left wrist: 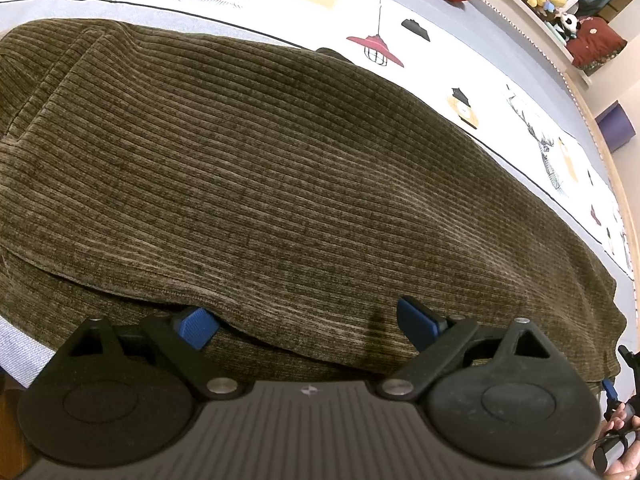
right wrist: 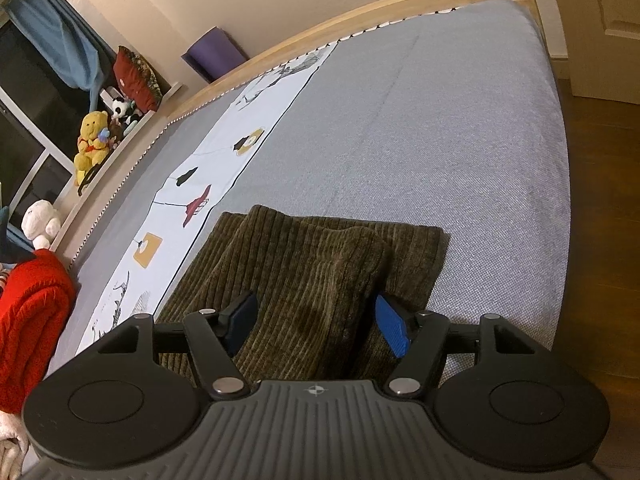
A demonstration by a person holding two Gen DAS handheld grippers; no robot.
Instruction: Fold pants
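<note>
Olive-brown corduroy pants [left wrist: 280, 160] lie folded on the grey bed cover [right wrist: 440, 140]. My left gripper [left wrist: 306, 324] hovers low over their near edge, open wide. Its left pad [left wrist: 196, 326] sits against a hemmed fold edge, and the right pad [left wrist: 416, 322] rests on top of the cloth. In the right wrist view a raised fold of the pants [right wrist: 312, 272] runs between the pads of my right gripper [right wrist: 316, 326]. The left pad [right wrist: 242, 320] touches the cloth. A dark gap shows beside the right pad [right wrist: 392, 330], so the jaws stand open around the fold.
A white printed strip [right wrist: 224, 160] crosses the bed beyond the pants. A red knit blanket [right wrist: 32, 320] lies at the head end. Plush toys [right wrist: 94, 140] sit on a shelf behind the wooden bed frame [right wrist: 360, 12]. A hand [left wrist: 620, 420] shows at the left view's lower right corner.
</note>
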